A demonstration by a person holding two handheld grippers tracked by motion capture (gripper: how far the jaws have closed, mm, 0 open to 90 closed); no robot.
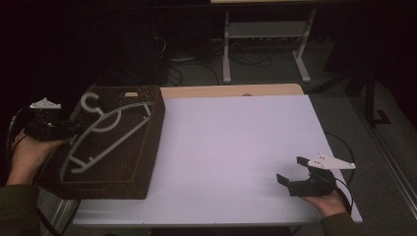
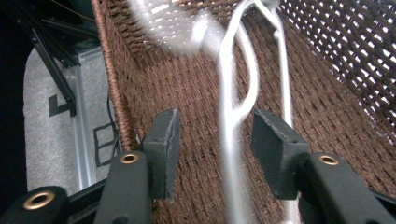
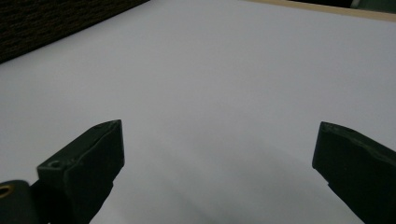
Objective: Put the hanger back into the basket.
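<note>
A white plastic hanger (image 1: 105, 125) lies slanted inside a brown woven basket (image 1: 142, 162) at the left end of the white table (image 1: 236, 142). My left gripper (image 1: 78, 129) reaches in over the basket's left rim. In the left gripper view its jaws (image 2: 215, 135) stand apart. The hanger's thin bar (image 2: 229, 116) runs between the pads without either one pressing on it, and the basket's weave (image 2: 196, 93) lies behind. My right gripper (image 1: 292, 170) hovers near the table's front right corner, open wide (image 3: 219, 149) over bare white tabletop (image 3: 233, 70).
The basket's dark wall (image 3: 46, 23) shows at the far left of the right gripper view. A wooden strip (image 1: 231, 90) edges the table's back. Behind it stand white desk legs (image 1: 226, 49) and cables on grey floor. A metal rail (image 2: 84, 140) runs beside the basket.
</note>
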